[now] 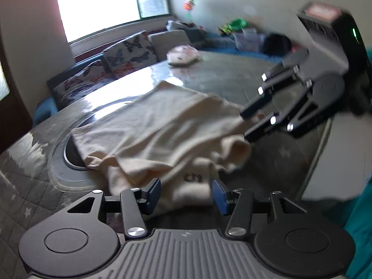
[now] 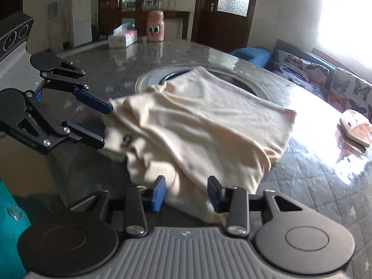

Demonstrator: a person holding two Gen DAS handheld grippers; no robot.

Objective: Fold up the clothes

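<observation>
A cream garment (image 1: 162, 125) (image 2: 204, 121) lies rumpled and partly folded on a round grey table (image 1: 220, 76) (image 2: 162, 53). It covers part of the metal ring at the table's centre. A small dark print (image 1: 193, 176) shows on its near edge. My left gripper (image 1: 187, 195) (image 2: 104, 126) is open, with the garment's near edge lying between its blue pads. My right gripper (image 2: 186, 194) (image 1: 246, 125) is also open, its fingers straddling another edge of the cloth. Neither pair of pads presses on the fabric.
A folded pinkish cloth (image 1: 183, 55) (image 2: 355, 127) sits far out on the table. A tissue box (image 2: 122, 38) and a pink jar (image 2: 155, 26) stand at the far rim. A sofa with butterfly cushions (image 1: 125, 55) (image 2: 325, 79) runs beside the table. Teal fabric (image 2: 11, 220) is close by.
</observation>
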